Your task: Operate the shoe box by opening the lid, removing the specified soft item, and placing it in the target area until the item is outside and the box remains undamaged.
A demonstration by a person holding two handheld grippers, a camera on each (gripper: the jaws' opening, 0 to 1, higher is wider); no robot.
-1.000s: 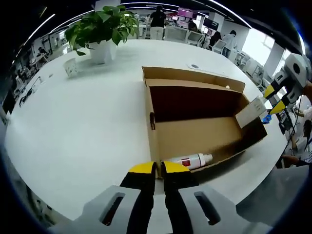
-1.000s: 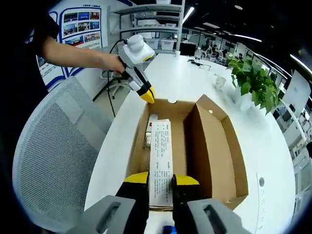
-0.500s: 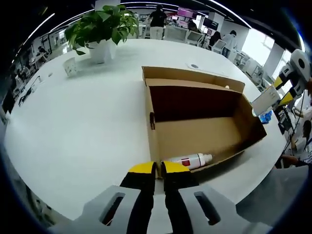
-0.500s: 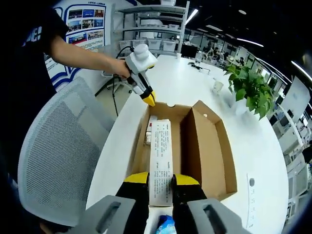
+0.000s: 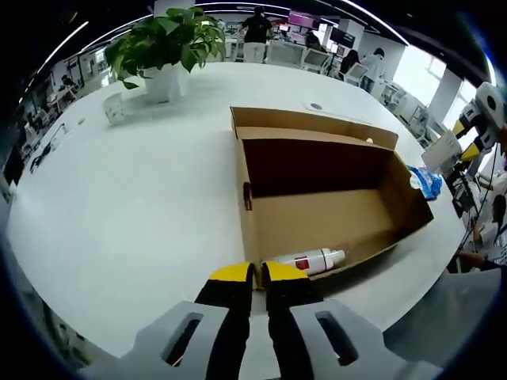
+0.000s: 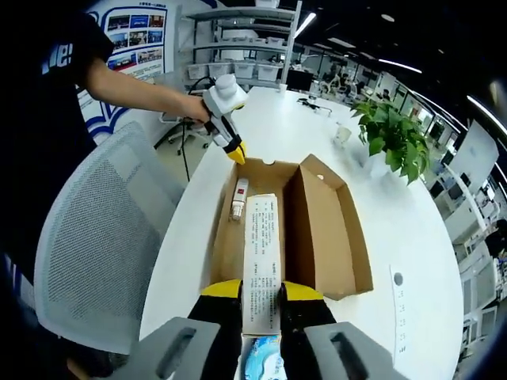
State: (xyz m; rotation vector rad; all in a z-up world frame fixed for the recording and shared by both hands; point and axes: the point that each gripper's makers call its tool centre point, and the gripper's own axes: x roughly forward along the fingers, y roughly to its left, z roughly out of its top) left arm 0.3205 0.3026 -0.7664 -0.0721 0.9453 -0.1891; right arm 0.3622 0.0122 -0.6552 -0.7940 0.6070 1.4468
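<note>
On the white surface lies the open shoe box, a bottle inside at its 6 o'clock wall in the left gripper view. The left tool is clenched on that wall's edge. The right tool grips a printed white carton above a blue packet.

Bright ceiling strip lights, sharp focus, soft shadows, strong fisheye edge bending.

Open office: white table, potted plant, grey mesh chair, shelving, ceiling strip lights.
</note>
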